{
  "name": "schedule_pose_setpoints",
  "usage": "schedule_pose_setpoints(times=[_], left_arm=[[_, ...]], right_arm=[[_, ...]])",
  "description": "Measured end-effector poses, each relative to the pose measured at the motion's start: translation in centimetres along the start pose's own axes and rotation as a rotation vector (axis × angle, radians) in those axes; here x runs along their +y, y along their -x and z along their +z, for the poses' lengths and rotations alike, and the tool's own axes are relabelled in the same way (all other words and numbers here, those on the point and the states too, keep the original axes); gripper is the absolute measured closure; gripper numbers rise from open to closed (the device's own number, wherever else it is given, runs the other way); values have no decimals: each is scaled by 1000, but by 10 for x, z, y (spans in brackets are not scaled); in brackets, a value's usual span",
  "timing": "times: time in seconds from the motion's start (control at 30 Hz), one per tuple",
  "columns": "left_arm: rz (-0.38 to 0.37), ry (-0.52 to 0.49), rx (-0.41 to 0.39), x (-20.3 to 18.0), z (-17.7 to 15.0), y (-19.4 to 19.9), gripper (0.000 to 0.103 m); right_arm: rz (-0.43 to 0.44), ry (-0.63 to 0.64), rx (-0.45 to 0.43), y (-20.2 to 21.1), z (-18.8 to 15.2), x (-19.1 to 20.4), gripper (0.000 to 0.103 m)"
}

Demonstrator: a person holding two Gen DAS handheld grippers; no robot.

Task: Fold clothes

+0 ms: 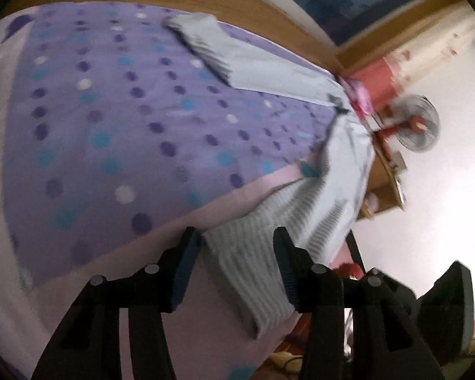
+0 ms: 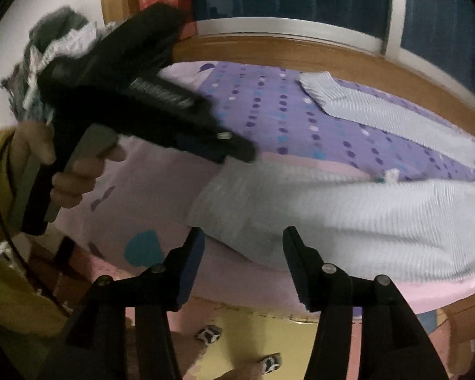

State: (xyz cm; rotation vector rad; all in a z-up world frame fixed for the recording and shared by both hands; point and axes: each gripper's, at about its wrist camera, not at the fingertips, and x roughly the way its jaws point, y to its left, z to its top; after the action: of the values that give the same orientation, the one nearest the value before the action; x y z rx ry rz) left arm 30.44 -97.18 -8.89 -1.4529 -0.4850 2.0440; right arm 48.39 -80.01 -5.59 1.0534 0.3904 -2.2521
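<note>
A pale blue ribbed sweater [image 1: 342,164] lies along the right side of a bed with a purple dotted sheet [image 1: 110,110]. One sleeve [image 1: 205,41] reaches toward the far side. My left gripper [image 1: 236,237] is open, and the sweater's ribbed end [image 1: 253,272] lies between its fingers without being pinched. In the right wrist view the sweater [image 2: 332,215] drapes over the bed's near edge, its sleeve [image 2: 332,98] farther back. My right gripper [image 2: 242,237] is open just in front of the cloth, holding nothing. A hand holds the left gripper [image 2: 240,155] at the sweater's left end.
A wooden bed frame [image 2: 269,50] and a dark window [image 2: 300,0] lie beyond the bed. A heap of clothes [image 2: 57,41] sits at the upper left. A fan [image 1: 418,123] and red items stand to the right. A person's feet [image 2: 209,332] are on the yellow floor [image 2: 253,332] below.
</note>
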Motion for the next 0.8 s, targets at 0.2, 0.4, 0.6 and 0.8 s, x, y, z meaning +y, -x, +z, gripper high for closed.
schedule_pose_setpoints(times=[0.2,0.4,0.6,0.8], left_arm=[[-64,-110,56,-21,-2,-18,72],[-30,-146,-112,-37,-7,17,98],[77,-173,-160,-33,-17,27,98],[151,-138,-128,-5,-25,14,88]], right_arm=[[-115,-36,12,-19,-4,13,50],[-172,-149,-14,-10,2,2,97],[-140,-124,-28,-7,12,16,97],[-107,-148,41,-27,5,17,88]])
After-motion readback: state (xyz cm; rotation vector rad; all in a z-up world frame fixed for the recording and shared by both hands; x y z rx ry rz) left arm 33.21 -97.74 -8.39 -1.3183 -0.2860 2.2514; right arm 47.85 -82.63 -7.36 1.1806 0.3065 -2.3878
